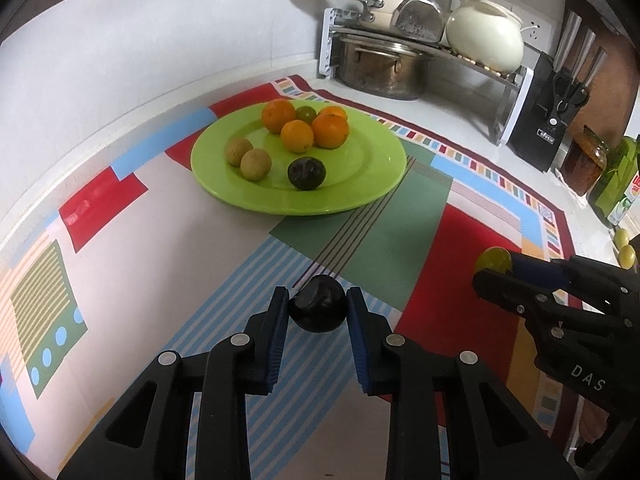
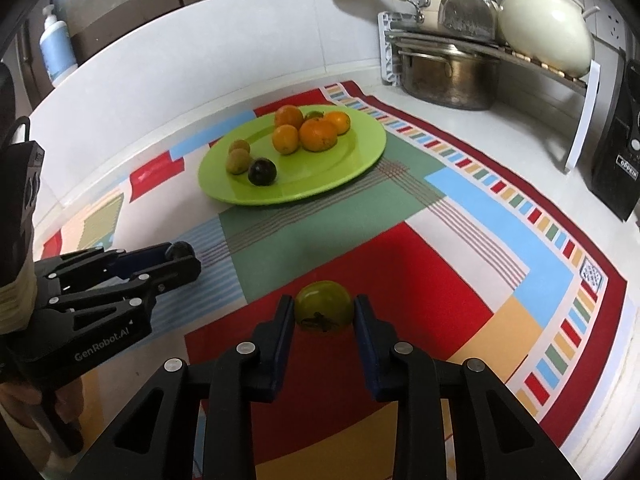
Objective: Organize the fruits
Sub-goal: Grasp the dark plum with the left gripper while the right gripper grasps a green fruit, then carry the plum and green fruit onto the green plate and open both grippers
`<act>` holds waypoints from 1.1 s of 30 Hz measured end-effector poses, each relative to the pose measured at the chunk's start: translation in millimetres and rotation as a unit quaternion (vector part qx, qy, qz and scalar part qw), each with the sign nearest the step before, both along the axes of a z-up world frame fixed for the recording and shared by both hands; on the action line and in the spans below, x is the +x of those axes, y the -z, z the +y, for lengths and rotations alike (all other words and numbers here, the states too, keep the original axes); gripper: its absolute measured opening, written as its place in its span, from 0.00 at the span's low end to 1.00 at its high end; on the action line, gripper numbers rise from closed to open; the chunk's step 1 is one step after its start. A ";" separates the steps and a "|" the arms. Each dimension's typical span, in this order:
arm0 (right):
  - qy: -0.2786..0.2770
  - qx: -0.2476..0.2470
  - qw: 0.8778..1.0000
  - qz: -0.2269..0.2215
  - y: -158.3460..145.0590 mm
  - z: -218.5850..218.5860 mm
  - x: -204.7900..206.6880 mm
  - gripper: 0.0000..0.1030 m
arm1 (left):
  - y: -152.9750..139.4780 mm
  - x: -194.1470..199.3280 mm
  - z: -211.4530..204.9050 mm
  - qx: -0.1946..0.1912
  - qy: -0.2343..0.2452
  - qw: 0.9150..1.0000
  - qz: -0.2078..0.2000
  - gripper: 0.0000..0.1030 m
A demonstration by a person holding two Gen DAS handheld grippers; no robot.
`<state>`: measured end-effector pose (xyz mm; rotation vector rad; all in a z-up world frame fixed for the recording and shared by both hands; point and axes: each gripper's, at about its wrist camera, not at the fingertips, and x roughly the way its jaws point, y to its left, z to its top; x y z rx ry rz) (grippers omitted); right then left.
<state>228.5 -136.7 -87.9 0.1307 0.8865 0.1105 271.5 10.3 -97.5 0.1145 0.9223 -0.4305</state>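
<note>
A blue pump bottle [image 2: 56, 50] is only caught by the right wrist view. The left gripper [image 1: 318, 312] is clamped on a dark wrinkly fruit [image 1: 318, 309], the right gripper [image 2: 324, 314] on a yellow-green fruit [image 2: 324, 307], both over the patterned mat [image 2: 400, 280], near the green plate [image 1: 360, 184].

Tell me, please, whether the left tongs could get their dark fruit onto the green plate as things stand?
Probably yes: the left tongs grip the dark fruit, the mat between is bare, and the green plate has free space near its front rim.
</note>
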 end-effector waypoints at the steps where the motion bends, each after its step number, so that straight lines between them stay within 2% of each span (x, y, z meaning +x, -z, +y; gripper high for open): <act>1: -0.001 0.000 1.000 -0.003 -2.1 -0.1 -0.4 0.30 | -1.6 -0.9 -0.5 -0.001 0.001 1.000 -0.001 0.29; 16: -0.017 -0.010 0.998 -0.052 -40.9 0.2 -4.8 0.30 | -39.8 -10.3 0.0 -0.010 -0.003 0.999 -0.046 0.28; 33: -0.024 0.010 0.994 -0.103 -79.8 -5.7 19.8 0.30 | -80.8 8.7 -3.0 -0.015 -0.007 0.994 -0.106 0.28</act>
